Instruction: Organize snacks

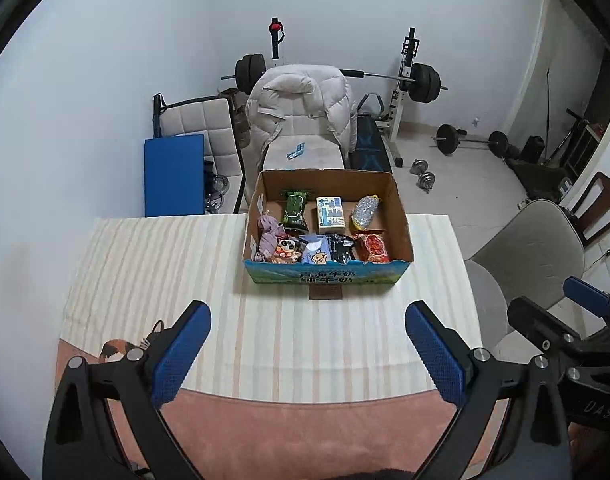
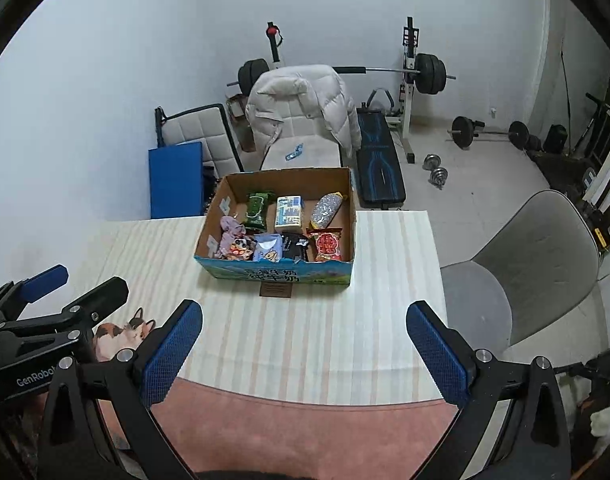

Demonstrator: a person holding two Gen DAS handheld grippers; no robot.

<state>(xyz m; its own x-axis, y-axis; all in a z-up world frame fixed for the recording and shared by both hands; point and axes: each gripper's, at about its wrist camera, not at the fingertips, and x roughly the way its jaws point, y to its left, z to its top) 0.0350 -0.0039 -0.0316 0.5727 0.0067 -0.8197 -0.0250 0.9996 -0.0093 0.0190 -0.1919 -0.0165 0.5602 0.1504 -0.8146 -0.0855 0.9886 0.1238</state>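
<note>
An open cardboard box [image 1: 401, 216] [image 2: 347, 216] stands at the far edge of the striped table. Inside lie a green packet [image 1: 294, 209] [image 2: 258, 208], a blue-and-white carton [image 1: 330, 211] [image 2: 289, 211], a silvery bag [image 1: 365, 210] [image 2: 325, 208], a red packet [image 1: 373, 247] [image 2: 328, 247], a black packet [image 1: 340, 249] [image 2: 294, 247] and other small snacks. My left gripper [image 1: 307, 326] hovers open over the near table, well short of the box, holding nothing. My right gripper [image 2: 305, 324] is likewise open and empty, beside the left one.
A small brown card [image 1: 325, 292] lies in front of the box. A chair with a puffy white jacket [image 1: 301, 108] stands behind the table, a grey chair [image 2: 537, 264] to its right. Barbell rack, bench and dumbbells fill the floor beyond. A cat picture [image 2: 123, 334] decorates the tablecloth.
</note>
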